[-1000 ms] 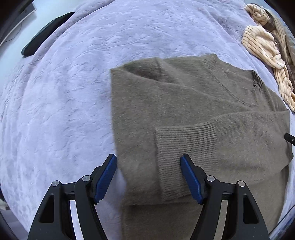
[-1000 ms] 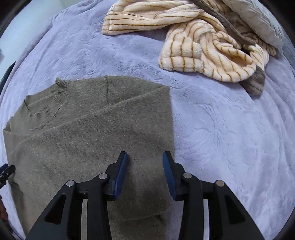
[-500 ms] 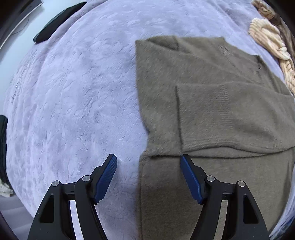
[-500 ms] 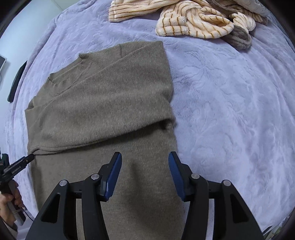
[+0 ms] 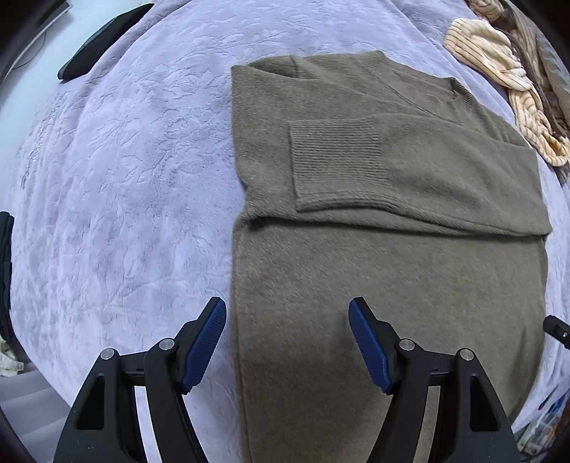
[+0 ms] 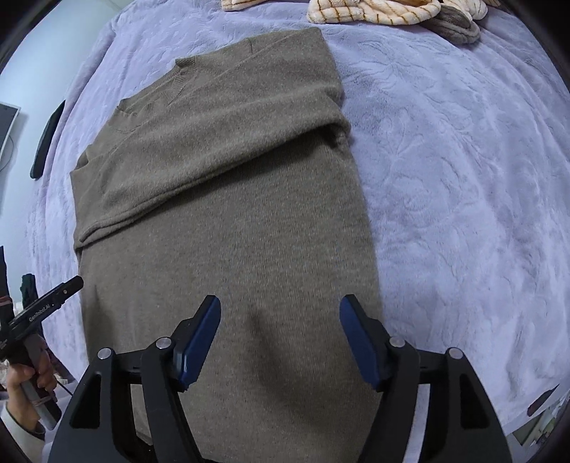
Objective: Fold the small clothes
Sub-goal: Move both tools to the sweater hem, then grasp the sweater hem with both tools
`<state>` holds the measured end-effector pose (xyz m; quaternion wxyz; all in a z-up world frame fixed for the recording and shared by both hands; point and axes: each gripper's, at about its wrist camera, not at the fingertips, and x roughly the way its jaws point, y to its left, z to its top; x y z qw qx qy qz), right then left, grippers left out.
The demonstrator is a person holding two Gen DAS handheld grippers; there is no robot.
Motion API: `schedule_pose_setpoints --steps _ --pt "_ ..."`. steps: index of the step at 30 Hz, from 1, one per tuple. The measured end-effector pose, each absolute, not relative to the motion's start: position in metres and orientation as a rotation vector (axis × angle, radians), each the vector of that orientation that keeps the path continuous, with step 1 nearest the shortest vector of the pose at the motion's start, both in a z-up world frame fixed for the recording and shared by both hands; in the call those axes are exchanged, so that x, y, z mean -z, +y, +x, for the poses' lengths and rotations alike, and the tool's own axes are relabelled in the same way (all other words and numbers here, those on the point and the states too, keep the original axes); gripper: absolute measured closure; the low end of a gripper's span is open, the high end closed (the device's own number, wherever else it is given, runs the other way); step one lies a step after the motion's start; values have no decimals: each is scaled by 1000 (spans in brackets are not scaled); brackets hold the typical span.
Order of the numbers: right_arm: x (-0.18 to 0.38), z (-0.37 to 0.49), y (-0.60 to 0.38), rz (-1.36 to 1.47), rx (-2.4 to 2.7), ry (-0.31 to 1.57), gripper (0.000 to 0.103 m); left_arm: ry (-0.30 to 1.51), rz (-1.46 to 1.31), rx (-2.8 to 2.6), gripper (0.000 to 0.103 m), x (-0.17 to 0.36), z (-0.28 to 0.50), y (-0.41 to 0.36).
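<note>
My left gripper (image 5: 288, 342) hangs with its jaws apart and empty over the left edge of the brown sweater (image 5: 384, 228), which lies flat on the lilac blanket (image 5: 117, 185), sleeves folded across its chest. My right gripper (image 6: 279, 338) has just been opening; nothing sits between its jaws. A striped cream garment (image 6: 370, 9) is heaped beyond the collar, well apart. A black object (image 5: 99, 46) lies at the blanket's far left edge.
</note>
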<state>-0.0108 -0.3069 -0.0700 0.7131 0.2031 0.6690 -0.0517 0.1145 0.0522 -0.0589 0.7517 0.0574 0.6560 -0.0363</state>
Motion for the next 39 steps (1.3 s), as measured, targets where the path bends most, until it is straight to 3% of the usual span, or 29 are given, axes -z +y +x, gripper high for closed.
schedule_pose_setpoints --steps 13,22,39 --pt "79 -57 -319 468 19 1565 30 1502 94 86 31 45 43 12" --pt "93 -91 -347 545 -2 1603 30 1621 -7 -29 31 65 -30 39" --pt "121 -157 -331 748 -28 1632 28 1585 -23 166 31 94 -85 77"
